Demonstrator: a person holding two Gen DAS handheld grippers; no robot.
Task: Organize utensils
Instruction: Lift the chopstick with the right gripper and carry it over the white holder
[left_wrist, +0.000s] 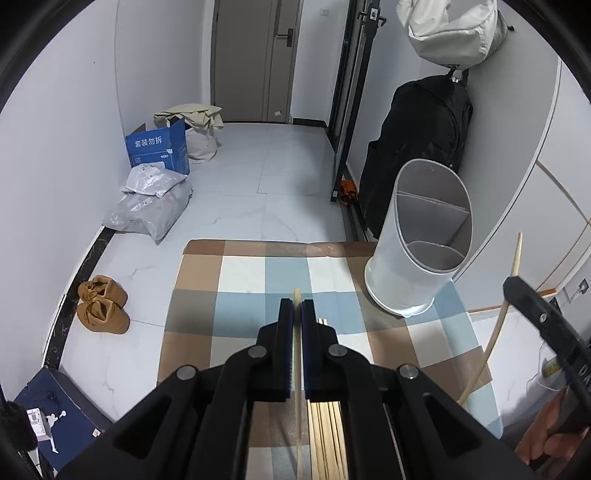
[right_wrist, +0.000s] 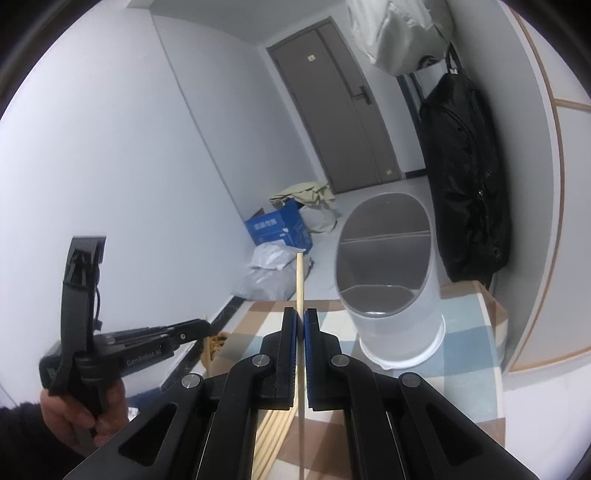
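In the left wrist view my left gripper (left_wrist: 297, 306) is shut on a single pale wooden chopstick (left_wrist: 296, 295), whose tip pokes just past the pads. Several more chopsticks (left_wrist: 327, 424) lie on the checkered cloth (left_wrist: 258, 273) beneath it. The white divided utensil holder (left_wrist: 417, 240) stands at the cloth's far right corner. My right gripper (right_wrist: 300, 317) is shut on another chopstick (right_wrist: 300, 280), which sticks up well past its fingers, left of the holder (right_wrist: 391, 280). Each gripper shows in the other's view: the right gripper (left_wrist: 515, 286) with its chopstick at the right edge, the left gripper (right_wrist: 205, 326) in a hand at the left.
Beyond the cloth's edge is tiled floor with brown shoes (left_wrist: 103, 302), grey parcel bags (left_wrist: 151, 206) and a blue carton (left_wrist: 159, 147). A black bag (left_wrist: 424, 140) hangs on the wall behind the holder. A navy shoebox (left_wrist: 55, 417) sits at lower left.
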